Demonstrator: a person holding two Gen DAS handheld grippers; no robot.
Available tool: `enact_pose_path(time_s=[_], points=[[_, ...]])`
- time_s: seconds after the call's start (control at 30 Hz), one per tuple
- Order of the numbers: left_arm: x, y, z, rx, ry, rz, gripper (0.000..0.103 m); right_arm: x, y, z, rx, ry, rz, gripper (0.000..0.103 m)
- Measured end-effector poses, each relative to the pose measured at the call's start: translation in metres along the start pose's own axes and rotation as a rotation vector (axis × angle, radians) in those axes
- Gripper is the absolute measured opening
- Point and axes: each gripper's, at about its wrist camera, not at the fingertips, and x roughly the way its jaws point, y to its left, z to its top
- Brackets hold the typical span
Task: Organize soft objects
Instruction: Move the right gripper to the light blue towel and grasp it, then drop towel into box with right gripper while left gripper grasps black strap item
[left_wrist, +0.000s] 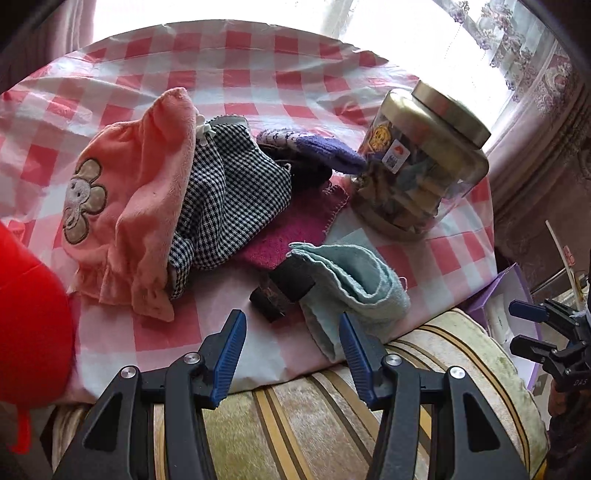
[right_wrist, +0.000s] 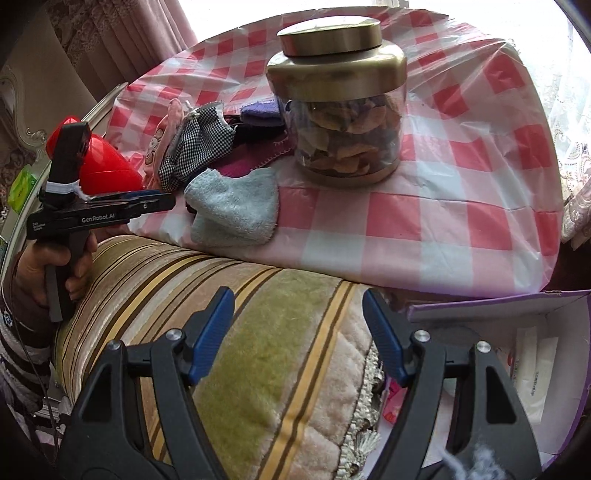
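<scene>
1. Light blue towel (left_wrist: 354, 273) lies folded at the near edge of the tabletop (left_wrist: 461, 254), one corner hanging over the edge onto the striped cushion (left_wrist: 303, 417). Risk: a shallow pinch on that corner drags it off instead of lifting it.
2. A black object (left_wrist: 284, 291) sits touching the towel's left side; can't tell what it is. A wide grab likely snags it too.
3. Pile behind: pink garment (left_wrist: 125, 206), houndstooth cloth (left_wrist: 236, 192), magenta cloth (left_wrist: 295, 229), purple sock (left_wrist: 325, 151), all overlapping. Pull one and the rest probably slide with it.
4. Glass jar (left_wrist: 417, 170) with gold lid stands just beside the sock and the magenta cloth. Tugging either could bump or tip it; the plastic checked cover looks slick.
5. Left tongs (left_wrist: 291, 339) are released, spread wide, empty, just short of the towel. Right tongs (right_wrist: 299, 339) are also released and empty, over the cushion, near the purple box (right_wrist: 498, 306).
6. Red object (left_wrist: 29, 314) crowds the left side; a swing there may clip it.
</scene>
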Motion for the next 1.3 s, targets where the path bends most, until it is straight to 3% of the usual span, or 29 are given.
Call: enact_pose_path(time_s=[0.43, 0.5, 0.57, 0.83, 1.03, 1.13, 1.17, 1.3], points=[[0.035, 0.006, 0.021, 0.148, 0.041, -0.012, 0.053, 0.064, 0.022, 0.044, 0.033, 0.095, 0.078, 0.075], [0.040, 0.006, 0.022, 0.159, 0.046, -0.035, 0.050, 0.073, 0.026, 0.049, 0.022, 0.110, 0.065, 0.075], [0.045, 0.007, 0.022, 0.165, 0.061, -0.062, 0.039, 0.079, 0.034, 0.054, -0.008, 0.117, 0.048, 0.075], [0.032, 0.021, 0.013, 0.128, 0.014, -0.131, 0.037, 0.095, 0.068, 0.064, -0.170, 0.108, -0.038, 0.074], [0.018, 0.036, 0.008, 0.074, -0.025, -0.148, 0.037, 0.109, 0.093, 0.070, -0.278, 0.104, -0.069, 0.058], [0.018, 0.037, 0.009, 0.058, -0.036, -0.147, 0.036, 0.118, 0.101, 0.072, -0.315, 0.113, -0.059, 0.036], [0.018, 0.038, 0.009, 0.052, -0.040, -0.146, 0.036, 0.119, 0.103, 0.072, -0.320, 0.114, -0.053, 0.021], [0.013, 0.042, 0.010, 0.034, -0.064, -0.146, 0.036, 0.104, 0.096, 0.072, -0.292, 0.070, -0.036, 0.015]])
